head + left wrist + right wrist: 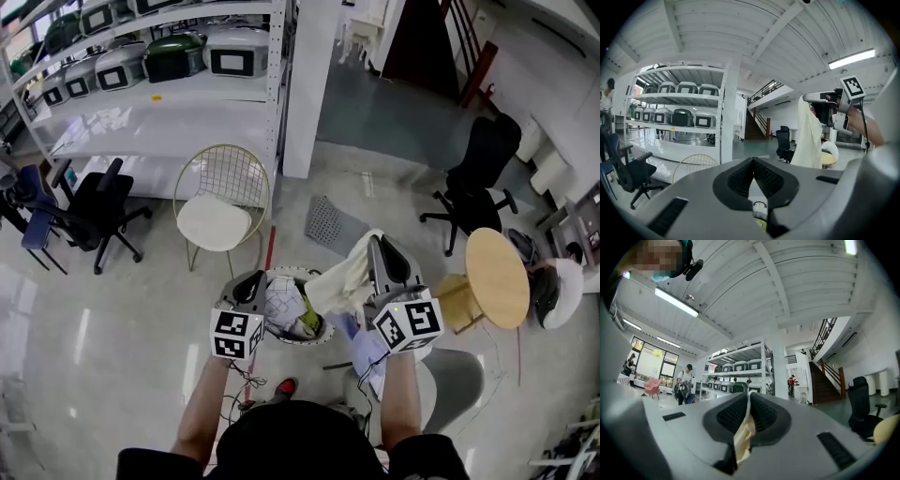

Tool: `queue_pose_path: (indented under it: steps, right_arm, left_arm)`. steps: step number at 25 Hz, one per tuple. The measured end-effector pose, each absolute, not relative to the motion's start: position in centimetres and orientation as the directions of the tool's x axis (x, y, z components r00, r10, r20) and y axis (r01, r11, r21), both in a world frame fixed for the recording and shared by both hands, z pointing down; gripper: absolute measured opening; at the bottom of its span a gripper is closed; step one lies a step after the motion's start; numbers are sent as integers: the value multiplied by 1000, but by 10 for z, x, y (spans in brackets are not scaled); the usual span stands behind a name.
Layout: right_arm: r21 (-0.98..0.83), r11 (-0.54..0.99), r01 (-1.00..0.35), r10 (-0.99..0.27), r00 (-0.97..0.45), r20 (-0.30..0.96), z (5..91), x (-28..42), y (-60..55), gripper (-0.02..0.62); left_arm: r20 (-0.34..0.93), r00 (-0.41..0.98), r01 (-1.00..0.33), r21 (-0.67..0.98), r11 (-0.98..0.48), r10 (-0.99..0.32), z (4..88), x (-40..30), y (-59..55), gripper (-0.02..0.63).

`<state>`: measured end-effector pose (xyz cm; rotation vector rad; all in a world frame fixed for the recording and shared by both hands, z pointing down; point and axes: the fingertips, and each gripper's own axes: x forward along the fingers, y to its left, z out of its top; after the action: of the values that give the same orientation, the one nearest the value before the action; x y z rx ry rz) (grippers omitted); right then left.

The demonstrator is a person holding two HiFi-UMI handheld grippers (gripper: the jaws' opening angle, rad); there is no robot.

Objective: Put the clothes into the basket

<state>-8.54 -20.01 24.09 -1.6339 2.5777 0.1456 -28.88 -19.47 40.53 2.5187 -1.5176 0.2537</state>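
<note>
The right gripper (377, 246) is pressed together on a cream cloth (345, 277), its jaws pinching a fold of it. In the right gripper view the cloth (742, 437) is squeezed between the dark pads and bunches out below them. In the head view the cloth hangs from the jaw tips down and to the left, and its lower end is over the right edge of the basket (296, 341).

The basket is a round white wire one. It stands on the pale floor just in front of the person, between the two grippers. A white checked garment (281, 305) and something yellow-green (310, 325) already lie in it.

The left gripper (253, 278) is at the basket's left edge. Its jaws meet at the tips with nothing between them (752, 161). The left gripper view also shows the right gripper (824, 108) held up at the right with the cream cloth (808, 136) hanging straight down from it.

Farther off, a gold wire chair (221, 202) with a white seat stands left of the basket. A round wooden table (498, 277) stands to the right.
</note>
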Motion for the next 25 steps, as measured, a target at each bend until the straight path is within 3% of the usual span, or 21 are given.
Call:
queue_pose_path:
  steps: [13, 25]
  right_arm:
    - [23, 511, -859, -854, -511, -95, 258, -142, -234, 41]
    - [-42, 547, -836, -837, -547, -9, 315, -158, -253, 41]
  left_arm:
    - [260, 362, -932, 85, -352, -895, 417, -347, -200, 6]
    - [307, 326, -945, 84, -316, -894, 440, -355, -205, 6]
